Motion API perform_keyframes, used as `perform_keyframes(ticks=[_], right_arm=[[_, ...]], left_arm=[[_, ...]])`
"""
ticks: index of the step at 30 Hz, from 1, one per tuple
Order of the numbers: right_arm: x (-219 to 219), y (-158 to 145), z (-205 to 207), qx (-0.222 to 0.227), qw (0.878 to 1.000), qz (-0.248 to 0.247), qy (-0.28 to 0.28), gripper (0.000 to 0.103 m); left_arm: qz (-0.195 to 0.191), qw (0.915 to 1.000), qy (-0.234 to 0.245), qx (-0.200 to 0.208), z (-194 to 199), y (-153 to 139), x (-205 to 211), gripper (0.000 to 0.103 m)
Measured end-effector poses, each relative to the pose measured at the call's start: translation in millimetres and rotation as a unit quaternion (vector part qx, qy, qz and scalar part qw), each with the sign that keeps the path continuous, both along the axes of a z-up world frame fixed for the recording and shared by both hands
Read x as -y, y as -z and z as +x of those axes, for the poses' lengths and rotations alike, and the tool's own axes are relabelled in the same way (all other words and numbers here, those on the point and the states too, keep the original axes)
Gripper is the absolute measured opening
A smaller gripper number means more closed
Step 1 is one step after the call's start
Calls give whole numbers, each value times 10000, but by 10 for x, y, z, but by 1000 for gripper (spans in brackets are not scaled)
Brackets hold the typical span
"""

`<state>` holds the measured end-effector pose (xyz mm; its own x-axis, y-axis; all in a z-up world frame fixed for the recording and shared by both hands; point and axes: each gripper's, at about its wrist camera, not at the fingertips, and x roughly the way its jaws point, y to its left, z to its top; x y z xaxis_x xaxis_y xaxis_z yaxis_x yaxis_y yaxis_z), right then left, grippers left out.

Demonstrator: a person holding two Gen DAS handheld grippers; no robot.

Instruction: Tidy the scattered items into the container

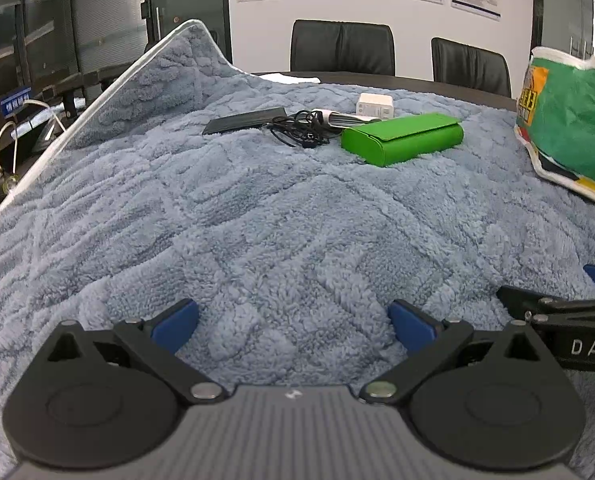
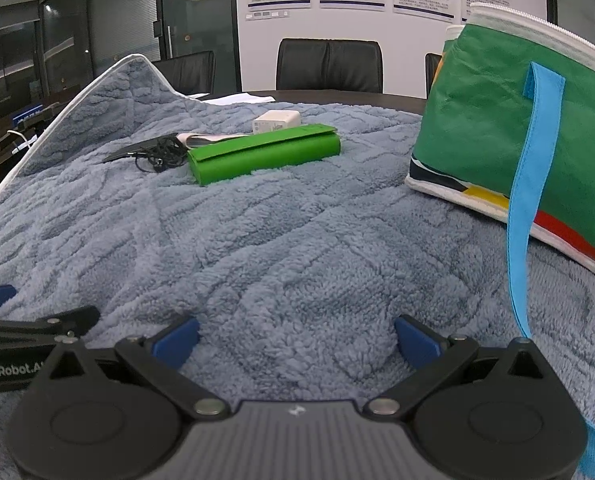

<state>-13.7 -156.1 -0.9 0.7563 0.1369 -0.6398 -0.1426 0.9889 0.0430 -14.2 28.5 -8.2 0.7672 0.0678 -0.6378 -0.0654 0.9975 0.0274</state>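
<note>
A green pouch (image 1: 403,138) (image 2: 263,153) lies on the blue fleece blanket (image 1: 257,220) (image 2: 277,248). Beside it lie tangled black earphones (image 1: 297,130) (image 2: 159,157), a flat black case (image 1: 244,120) (image 2: 135,150), a white charger (image 1: 375,106) (image 2: 276,121) and a white-grey folded item (image 1: 343,119) (image 2: 207,139). The green bag (image 1: 569,128) (image 2: 509,128) with a blue strap (image 2: 531,200) stands at the right. My left gripper (image 1: 293,326) and right gripper (image 2: 295,340) are open and empty, low over the blanket, well short of the items.
The blanket's white-trimmed edge (image 1: 97,92) rises at the left. Black chairs (image 1: 341,46) (image 2: 329,64) stand behind the dark table. The other gripper's finger shows at each view's side, at the right of the left wrist view (image 1: 557,308) and at the left of the right wrist view (image 2: 37,322).
</note>
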Motion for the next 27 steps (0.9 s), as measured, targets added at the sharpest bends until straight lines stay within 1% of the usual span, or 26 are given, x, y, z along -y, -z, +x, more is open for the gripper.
perform_keyframes(ticks=[5,10,27], right_arm=[[2,2,7,1,10000,-12,0,103],[7,4,13,2,10000,-11,-2,103],[9,6,18,6,10000,-1,-3,103]], left_arm=[[-31,10000,1,18,-10,-3,-3,103],[49,10000,14,12,-8,-14,18,103],[45,10000,23,8,0,-10,3,103]])
